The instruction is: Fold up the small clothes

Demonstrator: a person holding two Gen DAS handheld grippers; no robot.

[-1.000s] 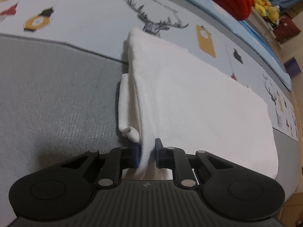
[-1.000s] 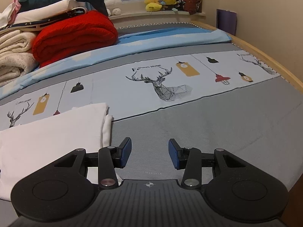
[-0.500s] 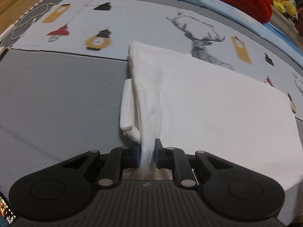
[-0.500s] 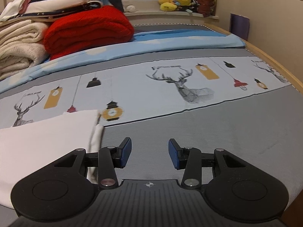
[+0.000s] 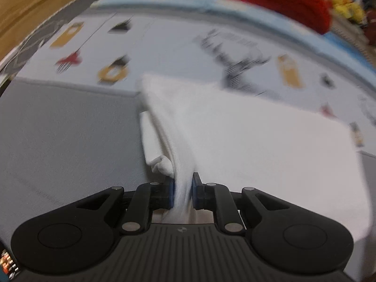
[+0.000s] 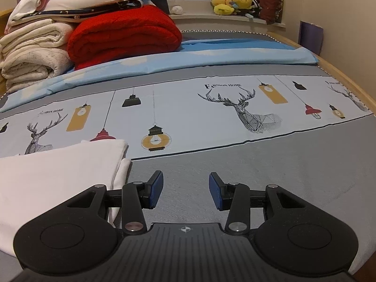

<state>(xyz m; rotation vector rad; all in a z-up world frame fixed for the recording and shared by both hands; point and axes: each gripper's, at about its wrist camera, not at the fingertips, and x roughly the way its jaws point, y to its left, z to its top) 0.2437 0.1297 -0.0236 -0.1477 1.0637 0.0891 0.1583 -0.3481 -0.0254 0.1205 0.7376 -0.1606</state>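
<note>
nearest in the left wrist view, the left hand-held gripper [image 5: 182, 191] is clamped on a bunched edge of the white garment [image 5: 246, 145], the cloth pinched between its blue pads [image 5: 171, 193] and pulled up into a ridge that runs away from the jaws. the rest of the garment lies folded and flat on the bed [image 5: 58, 141], spreading to the right, with a narrower lower layer showing along its left edge. this view is blurred.

in the right wrist view, the right hand-held gripper [image 6: 185, 193] hangs with its jaws spread wide and nothing between them, over the grey band of the bed cover [image 6: 258, 164]. the white garment [image 6: 58, 171] lies near left, just beside the left finger [image 6: 155, 190]; whether they touch cannot be told.

further off, the printed strip of the cover shows a deer head [image 6: 244, 112] and a yellow lantern bulb [image 6: 156, 139]. beyond that lies a blue sheet [image 6: 211, 54], then a rolled red blanket [image 6: 124, 37] beside a stack of cream towels [image 6: 33, 51] on the far left. yellow plush toys [image 6: 231, 1] sit on the window ledge at the far end.
</note>
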